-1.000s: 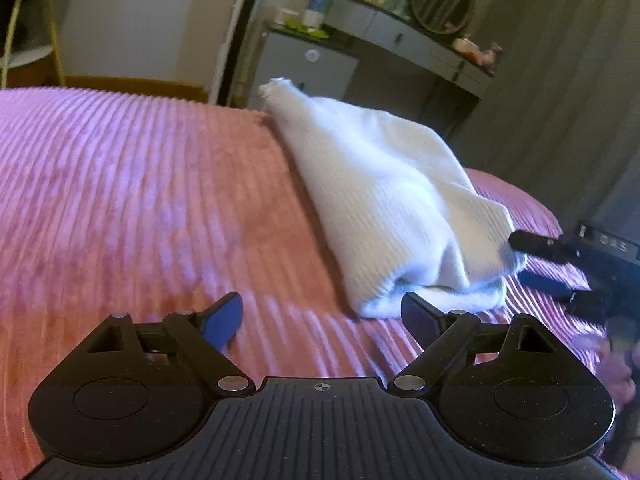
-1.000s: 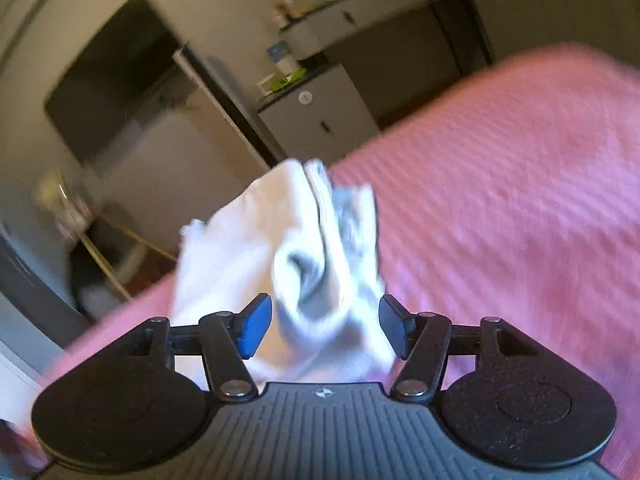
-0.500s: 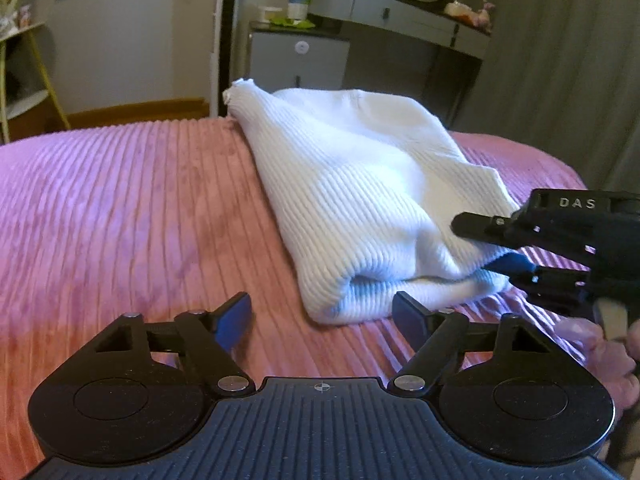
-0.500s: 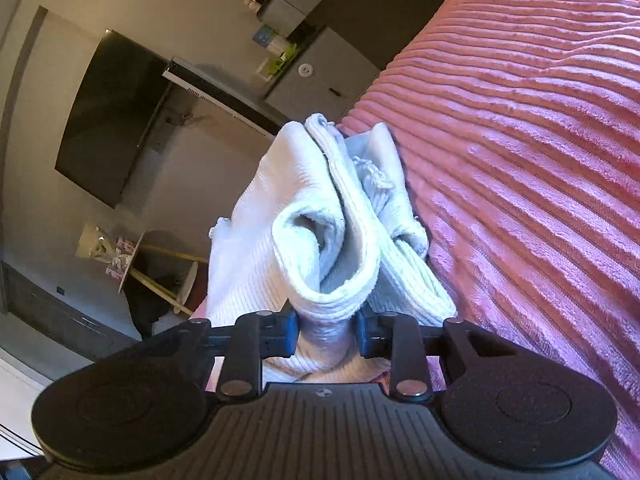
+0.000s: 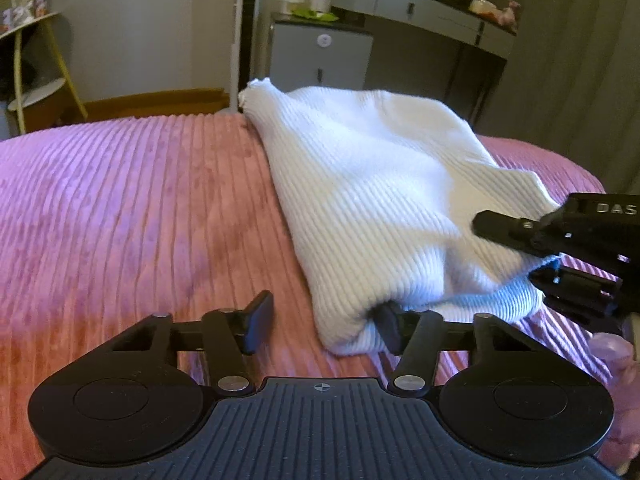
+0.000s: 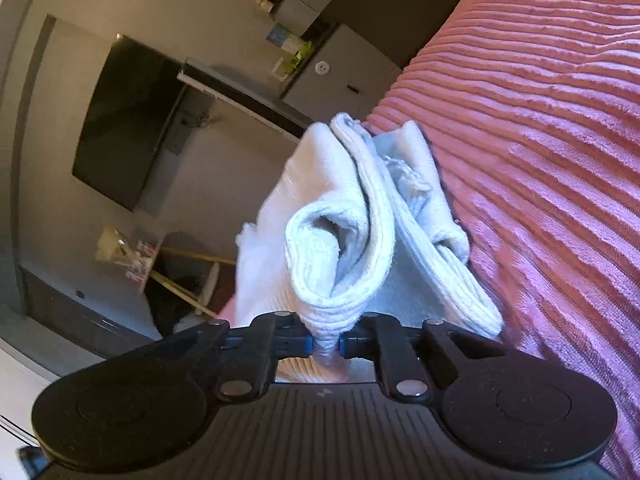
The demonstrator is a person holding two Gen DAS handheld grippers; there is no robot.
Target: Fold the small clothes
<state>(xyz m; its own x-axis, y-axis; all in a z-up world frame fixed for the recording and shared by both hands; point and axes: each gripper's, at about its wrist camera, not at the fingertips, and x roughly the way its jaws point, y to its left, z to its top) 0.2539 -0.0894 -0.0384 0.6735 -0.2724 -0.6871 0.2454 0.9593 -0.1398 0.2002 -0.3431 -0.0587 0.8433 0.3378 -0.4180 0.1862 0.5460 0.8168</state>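
Observation:
A white ribbed knit garment [image 5: 376, 200] lies folded on the pink ribbed bedspread [image 5: 132, 216]. My left gripper [image 5: 324, 320] is open at the garment's near corner, its right finger tucked into the fold and its left finger on the bedspread beside it. My right gripper [image 6: 324, 344] is shut on the garment's edge [image 6: 340, 248], whose layers bunch up and rise just ahead of the fingers. In the left wrist view the right gripper [image 5: 540, 248] shows at the garment's right corner.
Beyond the bed's far edge stand a grey cabinet [image 5: 320, 60], a dressing table with a round mirror [image 5: 440, 12] and a small side shelf [image 5: 32, 68]. A dark screen [image 6: 124, 120] hangs on the wall. Grey curtains [image 5: 580, 60] are at the right.
My right gripper has closed on the garment's edge. My left gripper has moved forward to the near corner, and its right finger has slid into the fold.

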